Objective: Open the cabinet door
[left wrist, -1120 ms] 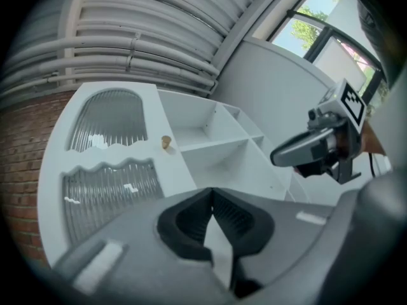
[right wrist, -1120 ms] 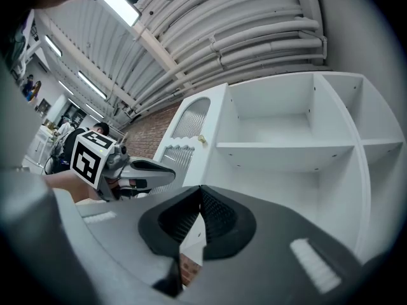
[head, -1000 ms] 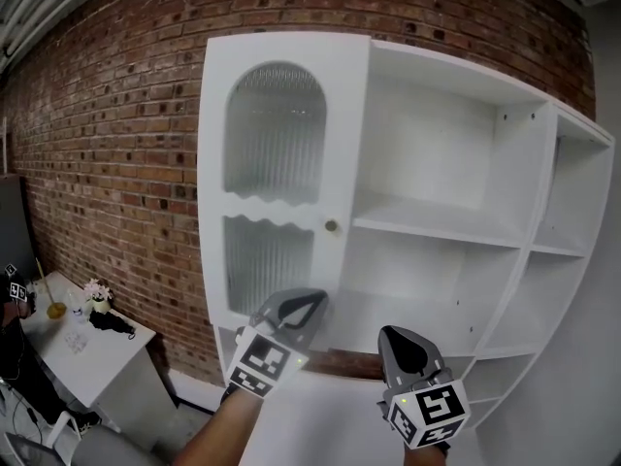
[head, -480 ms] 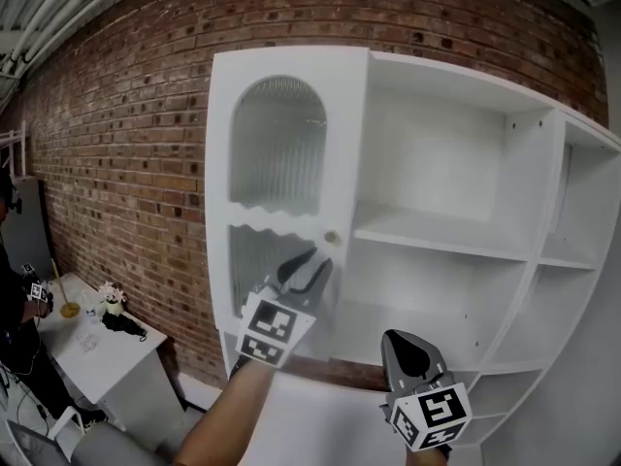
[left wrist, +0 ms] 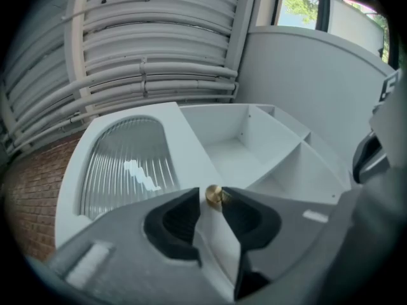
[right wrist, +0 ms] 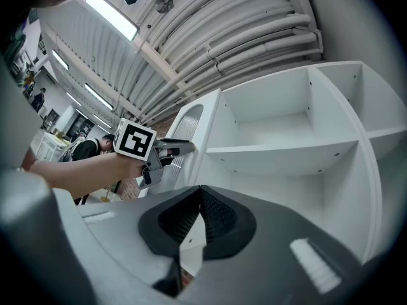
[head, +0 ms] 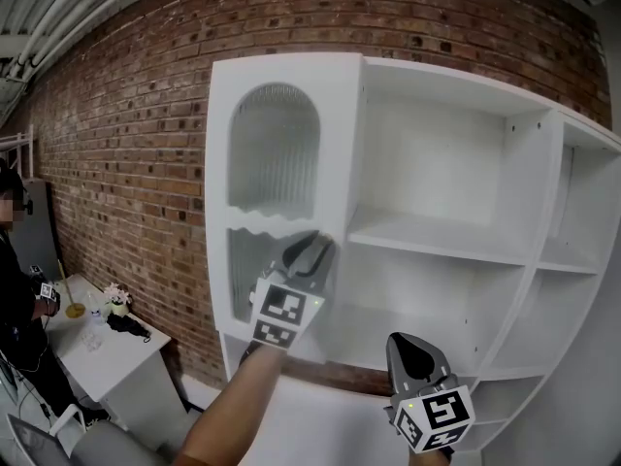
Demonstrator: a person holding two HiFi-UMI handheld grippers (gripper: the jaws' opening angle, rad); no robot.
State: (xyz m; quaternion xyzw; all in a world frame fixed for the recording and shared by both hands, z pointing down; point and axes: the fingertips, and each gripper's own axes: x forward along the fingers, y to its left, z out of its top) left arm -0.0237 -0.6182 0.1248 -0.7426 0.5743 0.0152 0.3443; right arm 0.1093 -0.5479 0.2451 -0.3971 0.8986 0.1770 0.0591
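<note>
- Tongs in the head view: left tongs raised to the right edge of the cabinet door at mid height, covering the knob. Right tongs low down, well apart from the door.
- Left gripper view: jaws spread, just been opening, with the brass knob between the tips and not yet pinched. Bring the knob deeper between the jaws and close firmly. Then pull outward in an arc about the door's left edge, not straight back. Shallow grip at the tips likely to slip off so small a knob.
- Right gripper view: right tongs closed on nothing. Keep them clear of the door's swing.
- Against a second ago, head view: left tongs then lower, under the knob, jaws together; now up at the knob and spread. Knob bare then, hidden now. Right tongs much where they were. Door seemingly shut, as before.
</note>
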